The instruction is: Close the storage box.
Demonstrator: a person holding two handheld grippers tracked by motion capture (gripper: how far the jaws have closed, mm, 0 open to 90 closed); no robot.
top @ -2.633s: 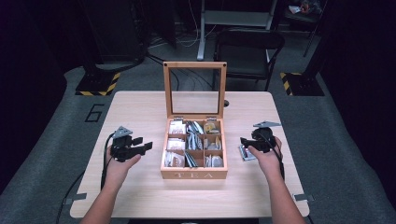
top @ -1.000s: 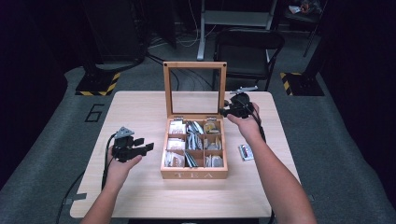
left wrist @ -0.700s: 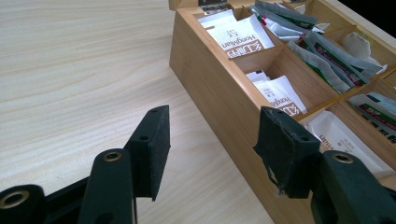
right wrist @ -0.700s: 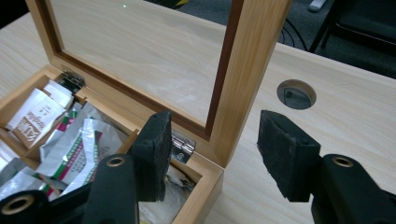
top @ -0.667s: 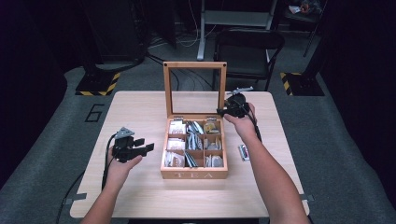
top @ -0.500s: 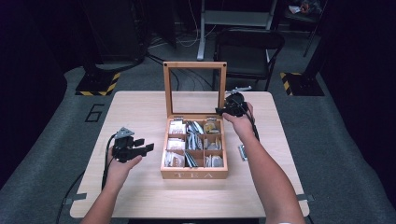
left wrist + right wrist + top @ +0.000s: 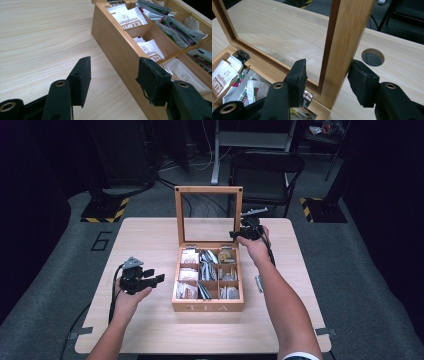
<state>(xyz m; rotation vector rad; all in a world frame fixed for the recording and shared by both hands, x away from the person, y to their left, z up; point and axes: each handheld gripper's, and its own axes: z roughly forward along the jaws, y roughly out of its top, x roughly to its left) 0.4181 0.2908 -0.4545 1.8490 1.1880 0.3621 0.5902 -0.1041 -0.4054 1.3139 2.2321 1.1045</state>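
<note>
Now my right gripper (image 7: 325,82) is closing around the lid's (image 7: 342,45) right frame post to shut the tea box (image 7: 207,306); left gripper (image 7: 113,80) half-open, idle.

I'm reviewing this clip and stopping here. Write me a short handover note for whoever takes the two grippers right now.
Right gripper: jaws straddle the right post of the upright lid; they have just been closing. One pad looks to touch the post, the other stands off it, so no grip yet.
Left gripper: open, holds nothing, beside the tea box on the table.
Done: box open, tea bags in its compartments.
Left, probably: clamp the lid frame and swing it down shut. A small packet lies right of the box.
</note>
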